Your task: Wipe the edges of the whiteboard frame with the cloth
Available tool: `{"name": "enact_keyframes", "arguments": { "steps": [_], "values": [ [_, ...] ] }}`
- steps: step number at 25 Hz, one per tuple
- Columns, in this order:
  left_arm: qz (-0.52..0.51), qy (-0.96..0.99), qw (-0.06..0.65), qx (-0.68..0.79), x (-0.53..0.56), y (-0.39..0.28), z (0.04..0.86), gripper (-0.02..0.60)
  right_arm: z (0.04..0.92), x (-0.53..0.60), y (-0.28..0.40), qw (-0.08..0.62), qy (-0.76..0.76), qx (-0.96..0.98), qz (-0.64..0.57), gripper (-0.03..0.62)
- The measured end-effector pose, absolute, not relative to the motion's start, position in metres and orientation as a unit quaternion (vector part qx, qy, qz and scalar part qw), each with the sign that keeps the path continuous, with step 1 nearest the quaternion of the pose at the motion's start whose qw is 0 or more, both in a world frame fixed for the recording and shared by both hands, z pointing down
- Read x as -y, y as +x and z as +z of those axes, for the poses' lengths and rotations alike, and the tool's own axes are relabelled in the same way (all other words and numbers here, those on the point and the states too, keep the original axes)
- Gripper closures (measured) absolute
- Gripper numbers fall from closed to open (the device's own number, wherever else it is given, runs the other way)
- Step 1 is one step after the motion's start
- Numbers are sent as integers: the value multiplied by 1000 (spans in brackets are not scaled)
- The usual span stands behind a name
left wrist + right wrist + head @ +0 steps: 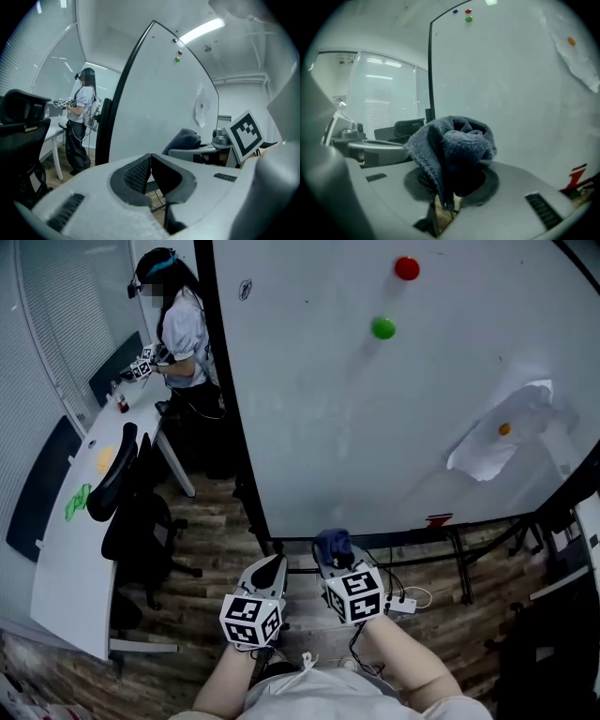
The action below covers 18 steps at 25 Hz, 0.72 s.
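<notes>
cloth (452, 140) bunched, pointing at whiteboard (511, 93) | right fingers (415, 183) grip it | left fingers (136, 173) closed

so upper left of the head view there's a person (183, 329) in a white top and dark trousers standing at the far end of a long white desk (66, 568) that curves down the left side; a small red-topped thing (123, 406), something yellow (105, 458) and something bright green (77, 502) lie on the desk; a black office chair (131, 512) is pulled up just beside it; window blinds (47, 324) fill the far left; top right there's a red magnet (407, 268), with a green magnet (382, 328) below it; at the right edge an orange magnet (504, 428) pins up a crumpled paper sheet (487, 456); bottom centre, a white power strip (403, 604) sits on the wood floor (216, 549)
</notes>
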<state>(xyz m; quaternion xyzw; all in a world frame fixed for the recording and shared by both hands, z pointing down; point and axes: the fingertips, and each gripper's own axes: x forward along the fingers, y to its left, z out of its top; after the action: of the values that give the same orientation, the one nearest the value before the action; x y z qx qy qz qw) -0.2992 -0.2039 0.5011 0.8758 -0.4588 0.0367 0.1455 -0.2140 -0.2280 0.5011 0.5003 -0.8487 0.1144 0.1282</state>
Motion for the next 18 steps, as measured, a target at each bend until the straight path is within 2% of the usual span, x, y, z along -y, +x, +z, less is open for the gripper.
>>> {"name": "enact_keyframes", "arguments": {
  "steps": [12, 18],
  "values": [
    [12, 906, 70, 418, 181, -240, 426, 563, 443, 189, -145, 88, 514, 851, 55, 519],
    [9, 911, 71, 405, 171, -227, 424, 563, 431, 178, -128, 69, 520, 849, 54, 519]
  ]
}}
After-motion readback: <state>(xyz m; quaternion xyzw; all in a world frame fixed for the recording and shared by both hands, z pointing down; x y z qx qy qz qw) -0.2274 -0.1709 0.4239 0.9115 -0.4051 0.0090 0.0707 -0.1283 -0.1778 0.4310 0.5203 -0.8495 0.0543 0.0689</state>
